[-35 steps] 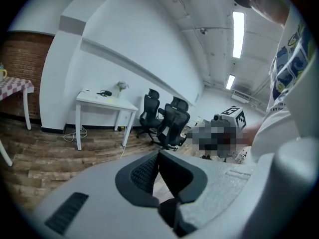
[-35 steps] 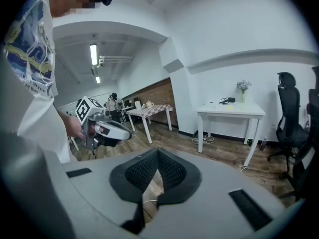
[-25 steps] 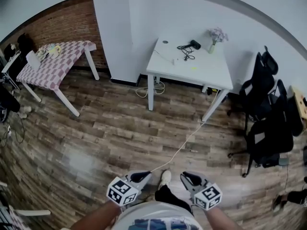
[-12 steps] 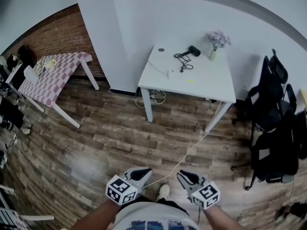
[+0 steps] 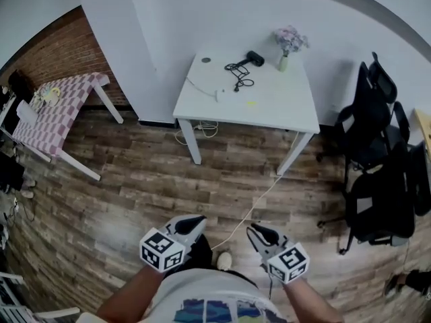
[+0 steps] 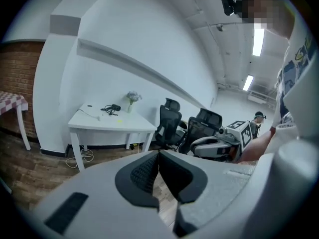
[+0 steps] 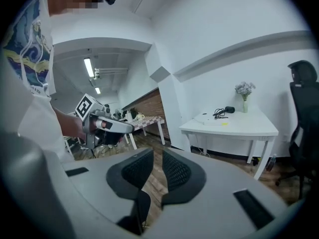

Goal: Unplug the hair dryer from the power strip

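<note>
The black hair dryer [image 5: 254, 58] lies at the back of a white table [image 5: 269, 110], its cord coiled [image 5: 237, 69] beside it. A white power strip [image 5: 221, 94] lies near the table's left side. Both grippers hang far from the table, over the wooden floor by the person's body. My left gripper [image 5: 192, 223] has its pads together, holding nothing. My right gripper [image 5: 253, 233] has its jaws opening, with only floor showing between the pads. The left gripper view shows the dryer [image 6: 115, 107] small and distant, and so does the right gripper view, dryer [image 7: 229, 109] and strip [image 7: 215, 122].
A vase of flowers [image 5: 286, 46] stands beside the dryer. A white cable [image 5: 252, 207] runs across the floor from under the table toward the person's foot [image 5: 222, 260]. Black office chairs [image 5: 377, 153] crowd the right. A pink checked table [image 5: 57, 106] stands left by a brick wall.
The person has walked toward the white table, which now sits nearer and more central. Both grippers travelled along, still held low in front of the body.
</note>
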`<action>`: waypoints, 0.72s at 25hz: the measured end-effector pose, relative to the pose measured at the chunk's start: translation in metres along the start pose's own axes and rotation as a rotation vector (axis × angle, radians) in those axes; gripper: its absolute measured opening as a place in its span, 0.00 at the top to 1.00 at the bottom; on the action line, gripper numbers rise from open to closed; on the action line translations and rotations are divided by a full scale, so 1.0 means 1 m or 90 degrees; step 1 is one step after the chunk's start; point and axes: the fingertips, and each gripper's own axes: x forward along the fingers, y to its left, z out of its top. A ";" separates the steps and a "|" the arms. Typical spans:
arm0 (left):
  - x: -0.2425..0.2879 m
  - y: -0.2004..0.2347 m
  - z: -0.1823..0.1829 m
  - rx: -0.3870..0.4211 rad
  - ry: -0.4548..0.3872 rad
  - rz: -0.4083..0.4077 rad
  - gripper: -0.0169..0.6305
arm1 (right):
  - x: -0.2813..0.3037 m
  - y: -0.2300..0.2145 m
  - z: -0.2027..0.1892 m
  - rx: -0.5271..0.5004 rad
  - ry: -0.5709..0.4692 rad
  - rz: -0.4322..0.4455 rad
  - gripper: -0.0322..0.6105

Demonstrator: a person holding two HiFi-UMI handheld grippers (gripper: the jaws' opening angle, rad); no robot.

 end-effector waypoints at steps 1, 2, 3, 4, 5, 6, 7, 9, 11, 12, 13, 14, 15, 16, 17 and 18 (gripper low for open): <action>0.003 0.002 0.002 -0.003 -0.001 -0.006 0.97 | -0.001 -0.003 0.001 0.004 0.004 -0.007 0.87; 0.007 0.003 0.002 -0.003 0.000 -0.012 0.97 | 0.000 -0.007 0.002 0.006 0.009 -0.010 0.87; 0.011 0.004 0.002 -0.004 0.002 -0.017 0.97 | 0.001 -0.009 0.002 0.006 0.014 -0.012 0.87; 0.014 0.007 0.002 -0.007 0.003 -0.021 0.97 | 0.004 -0.011 0.001 0.006 0.018 -0.012 0.87; 0.017 0.010 0.001 -0.010 0.003 -0.022 0.97 | 0.008 -0.012 0.001 0.005 0.022 -0.010 0.87; 0.019 0.014 0.002 -0.014 0.001 -0.022 0.97 | 0.013 -0.014 0.001 0.005 0.025 -0.008 0.87; 0.021 0.018 0.003 -0.016 -0.001 -0.022 0.97 | 0.018 -0.016 0.001 0.005 0.027 -0.005 0.87; 0.026 0.026 0.005 -0.012 0.000 -0.021 0.97 | 0.027 -0.020 0.002 0.004 0.032 -0.003 0.87; 0.033 0.036 0.005 -0.004 0.006 -0.020 0.97 | 0.037 -0.028 0.005 0.004 0.033 -0.005 0.87; 0.038 0.042 0.006 -0.002 0.008 -0.020 0.97 | 0.042 -0.033 0.006 0.006 0.036 -0.006 0.87; 0.043 0.049 0.007 -0.001 0.010 -0.022 0.97 | 0.047 -0.039 0.006 0.007 0.040 -0.009 0.87; 0.049 0.057 0.009 0.000 0.011 -0.025 0.97 | 0.054 -0.044 0.007 0.008 0.043 -0.012 0.87; 0.055 0.066 0.011 0.001 0.013 -0.030 0.97 | 0.062 -0.051 0.009 0.006 0.045 -0.015 0.87; 0.062 0.076 0.015 0.003 0.014 -0.034 0.97 | 0.071 -0.059 0.013 0.004 0.046 -0.019 0.87; 0.068 0.087 0.020 0.005 0.015 -0.039 0.97 | 0.081 -0.067 0.017 0.003 0.047 -0.023 0.87; 0.075 0.098 0.026 0.008 0.014 -0.045 0.97 | 0.091 -0.074 0.021 0.006 0.051 -0.027 0.87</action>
